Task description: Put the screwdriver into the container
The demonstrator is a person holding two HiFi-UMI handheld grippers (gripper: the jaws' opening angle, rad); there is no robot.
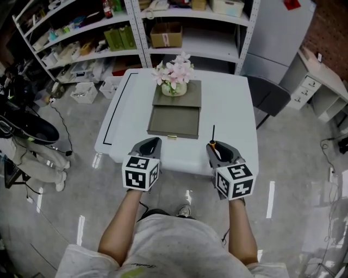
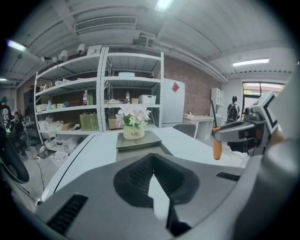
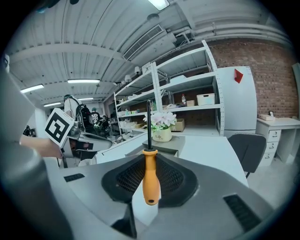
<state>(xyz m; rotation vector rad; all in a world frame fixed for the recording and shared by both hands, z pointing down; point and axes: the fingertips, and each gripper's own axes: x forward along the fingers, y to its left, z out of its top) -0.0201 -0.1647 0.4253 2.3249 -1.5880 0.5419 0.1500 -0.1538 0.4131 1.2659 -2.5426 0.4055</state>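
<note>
Forward, side by side: right gripper (image 3: 149, 159) pinches screwdriver (image 3: 150, 180); left gripper (image 2: 152, 158) pressed together.

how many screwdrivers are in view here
1: the screwdriver is clamped in the right tongs, shaft pointing up, over the near right part of the table. The cluttered shelves could hide more.

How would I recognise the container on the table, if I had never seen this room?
Look at the white table before the metal shelves. In its middle lies a flat olive-grey box with a flower pot on top; the container is the shallow drawer sticking out of it toward the person. Alone there it is open-topped, with a small brass knob on its front edge.
</note>
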